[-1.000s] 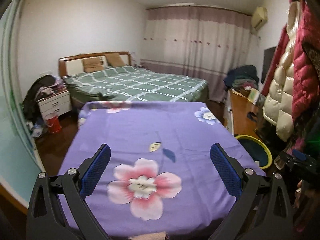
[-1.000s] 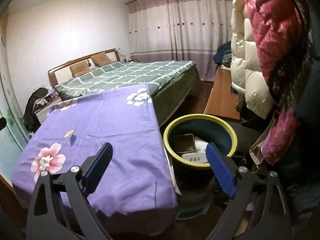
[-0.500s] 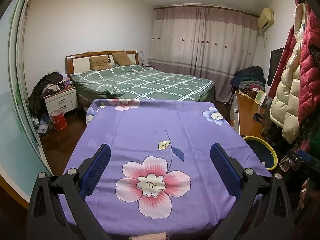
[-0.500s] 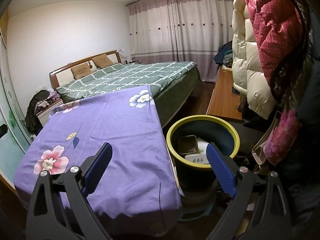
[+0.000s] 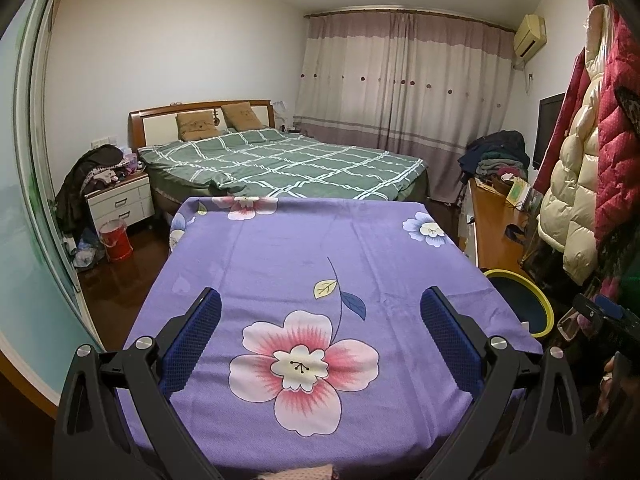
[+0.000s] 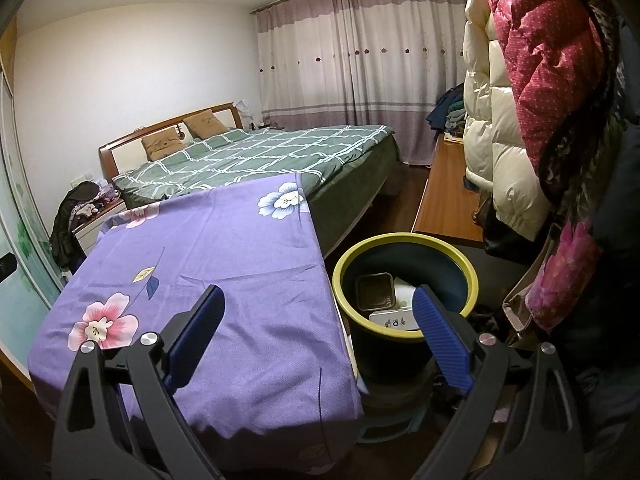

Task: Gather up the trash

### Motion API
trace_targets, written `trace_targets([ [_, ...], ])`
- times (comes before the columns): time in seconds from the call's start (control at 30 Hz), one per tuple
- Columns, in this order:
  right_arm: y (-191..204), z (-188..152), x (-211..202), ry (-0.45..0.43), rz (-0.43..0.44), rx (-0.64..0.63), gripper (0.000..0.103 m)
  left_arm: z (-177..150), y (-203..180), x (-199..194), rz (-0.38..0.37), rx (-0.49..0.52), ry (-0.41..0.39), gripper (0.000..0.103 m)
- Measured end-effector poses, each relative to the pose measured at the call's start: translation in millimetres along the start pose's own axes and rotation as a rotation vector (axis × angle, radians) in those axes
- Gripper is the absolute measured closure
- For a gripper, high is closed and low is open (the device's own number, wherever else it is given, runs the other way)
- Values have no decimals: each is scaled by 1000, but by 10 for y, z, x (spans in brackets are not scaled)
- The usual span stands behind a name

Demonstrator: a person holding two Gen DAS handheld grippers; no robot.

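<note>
A dark bin with a yellow-green rim [image 6: 404, 240] stands on the floor to the right of the table; its rim also shows in the left wrist view [image 5: 532, 292]. Inside lie a dark square tray [image 6: 374, 292] and white packaging [image 6: 394, 318]. The table wears a purple flowered cloth [image 5: 312, 264] [image 6: 224, 264] with no loose items on it. My left gripper [image 5: 320, 312] hovers open over the cloth's near part. My right gripper [image 6: 318, 312] is open, held above the table's right edge and the bin, its right finger [image 6: 438, 328] over the bin's rim.
A bed with a green checked cover [image 5: 280, 164] lies beyond the table. A white nightstand [image 5: 120, 200] and a red bucket [image 5: 116, 238] sit far left. Puffy coats [image 6: 520, 100] hang close on the right beside a wooden bench [image 6: 444, 200]. A glass door [image 5: 24, 200] runs along the left.
Both grippers have drawn back and tilted up a little, so more of the cloth and room shows. Both stay open and hold nothing.
</note>
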State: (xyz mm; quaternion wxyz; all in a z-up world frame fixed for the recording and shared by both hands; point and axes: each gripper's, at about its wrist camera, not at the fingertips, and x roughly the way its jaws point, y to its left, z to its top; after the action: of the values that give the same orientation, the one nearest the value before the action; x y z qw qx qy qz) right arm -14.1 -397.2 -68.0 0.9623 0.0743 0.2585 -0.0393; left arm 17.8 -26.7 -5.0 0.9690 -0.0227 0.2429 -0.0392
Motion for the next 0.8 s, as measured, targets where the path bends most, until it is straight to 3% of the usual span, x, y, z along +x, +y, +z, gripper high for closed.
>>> trace_targets([
  [0.8,23,-3,15,7,-1,0,13,-34,-23,62,-7,4,15,5],
])
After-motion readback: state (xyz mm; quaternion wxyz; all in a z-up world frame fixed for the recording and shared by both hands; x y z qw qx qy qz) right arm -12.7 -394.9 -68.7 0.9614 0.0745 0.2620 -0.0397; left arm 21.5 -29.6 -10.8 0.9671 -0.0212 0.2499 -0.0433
